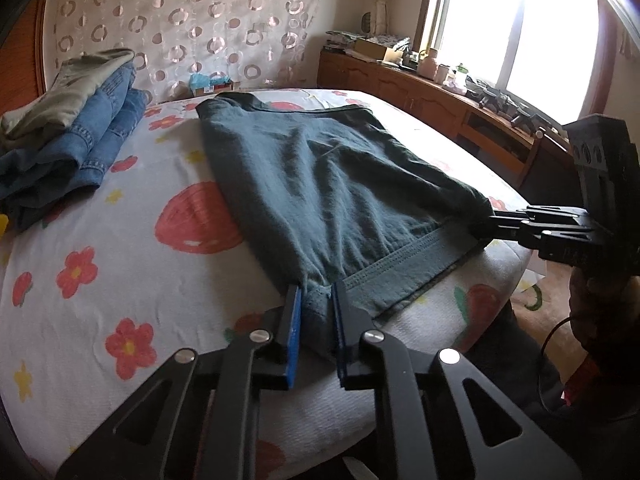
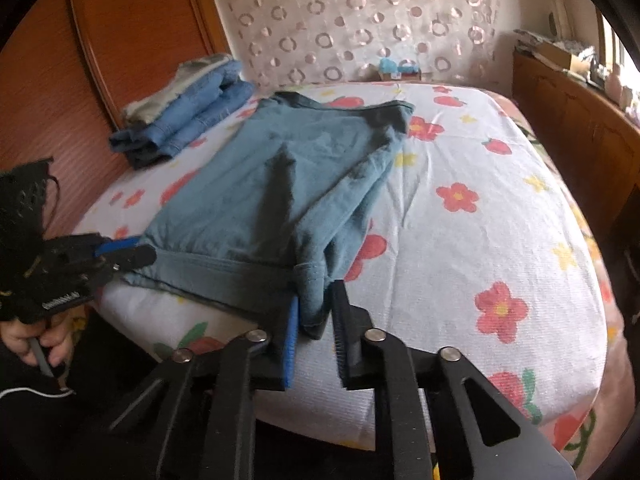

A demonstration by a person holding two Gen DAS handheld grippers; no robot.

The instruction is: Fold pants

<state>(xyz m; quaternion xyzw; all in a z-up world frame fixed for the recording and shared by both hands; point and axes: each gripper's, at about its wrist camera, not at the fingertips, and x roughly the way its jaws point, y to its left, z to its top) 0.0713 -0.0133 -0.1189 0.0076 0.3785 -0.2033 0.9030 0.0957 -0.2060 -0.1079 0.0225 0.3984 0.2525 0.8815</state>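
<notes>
Teal pants (image 1: pixel 328 184) lie folded on the flowered bed, waistband toward me at the near edge. In the right wrist view the pants (image 2: pixel 280 184) look lighter blue. My left gripper (image 1: pixel 316 300) is shut on the left near corner of the waistband. It also shows in the right wrist view (image 2: pixel 132 254) at the left, clamped on that corner. My right gripper (image 2: pixel 316 296) is shut on the right near corner of the waistband. It shows in the left wrist view (image 1: pixel 496 220) at the right, pinching the cloth.
A stack of folded jeans and a khaki garment (image 1: pixel 76 128) sits at the bed's far left, also in the right wrist view (image 2: pixel 188 108). A wooden headboard (image 2: pixel 132 40) stands at left. A cluttered wooden sideboard (image 1: pixel 440 92) runs under the window at right.
</notes>
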